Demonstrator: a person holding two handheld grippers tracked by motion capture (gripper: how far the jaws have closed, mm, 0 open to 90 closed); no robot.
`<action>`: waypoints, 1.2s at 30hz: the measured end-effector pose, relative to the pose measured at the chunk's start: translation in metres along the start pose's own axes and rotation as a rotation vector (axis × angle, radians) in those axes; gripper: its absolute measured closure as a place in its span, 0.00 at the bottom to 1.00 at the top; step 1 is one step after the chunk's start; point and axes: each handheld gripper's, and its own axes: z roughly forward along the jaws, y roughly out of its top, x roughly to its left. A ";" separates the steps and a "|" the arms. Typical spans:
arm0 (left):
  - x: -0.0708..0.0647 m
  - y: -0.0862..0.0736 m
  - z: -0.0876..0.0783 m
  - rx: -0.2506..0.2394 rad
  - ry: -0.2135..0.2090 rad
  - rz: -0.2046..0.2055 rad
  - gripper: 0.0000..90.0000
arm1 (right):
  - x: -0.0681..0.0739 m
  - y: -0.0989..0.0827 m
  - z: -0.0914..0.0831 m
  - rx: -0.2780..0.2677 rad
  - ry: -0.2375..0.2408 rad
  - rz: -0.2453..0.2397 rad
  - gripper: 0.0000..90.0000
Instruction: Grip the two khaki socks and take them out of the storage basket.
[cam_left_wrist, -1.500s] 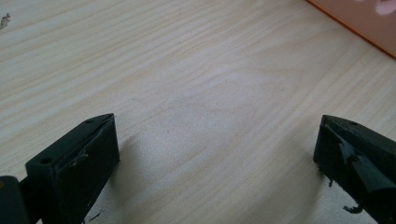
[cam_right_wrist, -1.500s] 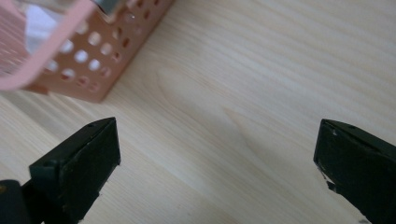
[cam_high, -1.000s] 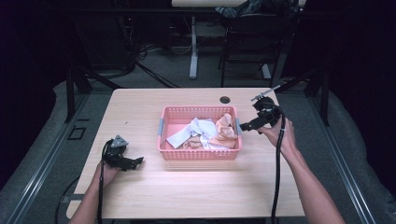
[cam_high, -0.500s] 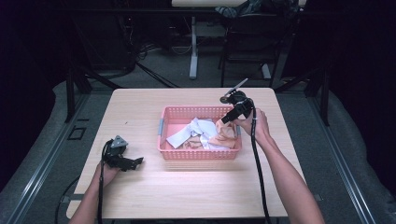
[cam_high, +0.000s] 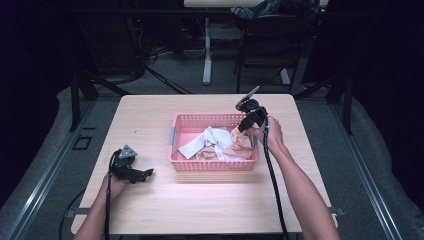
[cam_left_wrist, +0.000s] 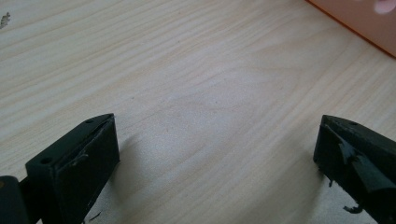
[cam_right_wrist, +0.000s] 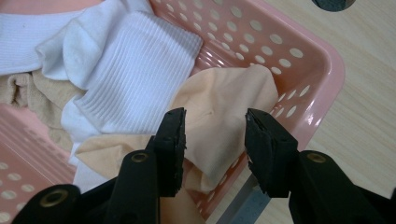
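- Pale wooden table (cam_high: 210, 200) seen from above, a pink perforated basket (cam_high: 200, 165) sitting near its middle.
- In the basket: a jumble of cloth, with white ribbed socks (cam_high: 212, 136) toward the centre-left, a peach cloth (cam_high: 241, 145) at the right end, and a bit of tan fabric (cam_high: 204, 154) low between them.
- Right gripper (cam_high: 248, 120) held in the right hand (cam_high: 269, 136) over the basket's right end, tilted down into it, grey plate on top, cable (cam_high: 272, 185) trailing back along the forearm.
- From the right gripper view: right gripper (cam_right_wrist: 213, 135) with jaws partly open, a moderate gap between them, poised just above the peach cloth (cam_right_wrist: 224, 98); nothing gripped; contact with the cloth not clear.
- Same view: white ribbed sock (cam_right_wrist: 126, 74) lying just left of the peach cloth and overlapping it, tan fabric (cam_right_wrist: 35, 100) at the far left, pink basket wall (cam_right_wrist: 299, 60) with its round holes curving along the right, bare table (cam_right_wrist: 369, 93) beyond it.
- Small dark round object (cam_right_wrist: 331, 3) on the table at the top edge of that view, cut off by the frame; identity not clear.
- Left gripper (cam_high: 136, 172) low at the table's left side, well apart from the basket, held in the left hand (cam_high: 114, 185), jaws pointing right toward the basket.
- From the left gripper view: left gripper (cam_left_wrist: 215, 158) with jaws spread wide, holding nothing, bare wood grain (cam_left_wrist: 187, 70) between and ahead of them; worn tape peeling on the pads (cam_left_wrist: 88, 158).
- Corner of the basket (cam_left_wrist: 359, 23) just visible at the top right of that view.
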 end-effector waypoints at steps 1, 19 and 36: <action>0.000 0.000 0.000 0.000 0.000 0.000 0.00 | 0.001 0.000 0.001 0.003 -0.003 0.001 0.65; 0.000 0.000 0.000 0.000 -0.001 0.000 0.00 | 0.002 0.002 0.003 0.001 -0.007 -0.016 0.97; 0.000 0.000 0.000 -0.001 0.002 -0.002 0.00 | 0.007 0.011 -0.060 -0.180 0.039 -0.018 0.97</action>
